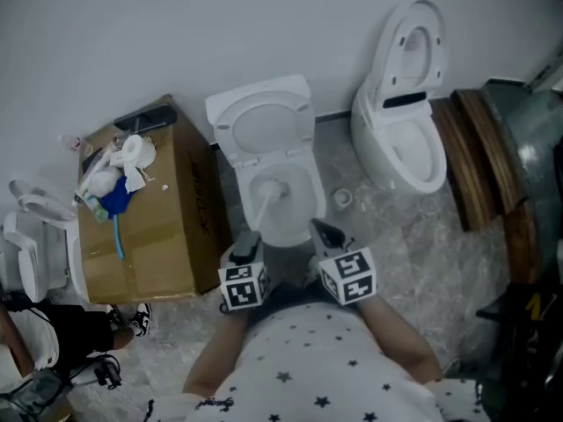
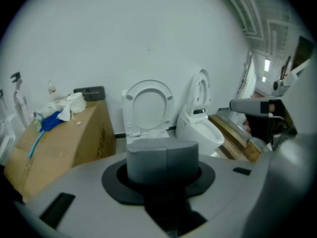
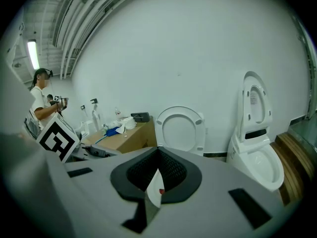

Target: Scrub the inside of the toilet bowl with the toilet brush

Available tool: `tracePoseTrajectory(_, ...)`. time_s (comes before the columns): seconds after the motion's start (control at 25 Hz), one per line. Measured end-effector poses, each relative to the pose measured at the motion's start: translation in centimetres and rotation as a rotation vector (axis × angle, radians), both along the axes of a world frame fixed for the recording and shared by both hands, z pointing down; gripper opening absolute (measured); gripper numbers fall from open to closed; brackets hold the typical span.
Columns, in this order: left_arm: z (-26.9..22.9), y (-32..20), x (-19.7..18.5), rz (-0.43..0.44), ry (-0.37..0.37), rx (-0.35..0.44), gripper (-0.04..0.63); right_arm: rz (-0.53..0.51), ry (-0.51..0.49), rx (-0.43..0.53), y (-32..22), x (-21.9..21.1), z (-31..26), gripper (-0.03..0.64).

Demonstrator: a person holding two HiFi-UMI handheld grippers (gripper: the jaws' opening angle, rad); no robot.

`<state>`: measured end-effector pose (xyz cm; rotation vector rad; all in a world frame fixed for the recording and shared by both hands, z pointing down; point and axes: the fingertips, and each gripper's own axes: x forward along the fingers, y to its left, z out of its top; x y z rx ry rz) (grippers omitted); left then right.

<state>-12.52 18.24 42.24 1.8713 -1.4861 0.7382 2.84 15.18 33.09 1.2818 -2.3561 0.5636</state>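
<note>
Left gripper [image 1: 249, 239] and right gripper [image 1: 326, 232]: jaws closed together, near toilet [image 1: 310, 202]; brush [image 1: 267, 197] leans in bowl.

White wall [image 1: 176, 25], grey marbled floor [image 1: 422, 253] w/ cardboard box [image 1: 167, 227].

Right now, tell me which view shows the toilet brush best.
The head view: the toilet brush stands in the open toilet bowl, handle slanting back to the left tongs. Both gripper views show that toilet's raised seat, but their own bodies hide bowl and brush.
</note>
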Motion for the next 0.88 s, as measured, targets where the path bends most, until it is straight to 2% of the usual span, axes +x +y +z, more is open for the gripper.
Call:
tracePoseTrajectory(0.36, 1.5, -3.1, 2.0, -0.083, -0.006, -0.043, 0.156, -0.092, 0.005, -0.050, -4.0, 1.1, 2.1, 0.005)
tracePoseTrajectory(0.68, 3.7, -5.1, 3.1, -0.166, 0.003, -0.079, 0.156, -0.132, -0.008, -0.115, -5.3, 1.8, 5.2, 0.005)
tracePoseTrajectory(0.88, 5.4, -6.3, 3.0, -0.185, 0.001, -0.105, 0.156, -0.152, -0.012, -0.162, -6.1, 1.4, 7.0, 0.005)
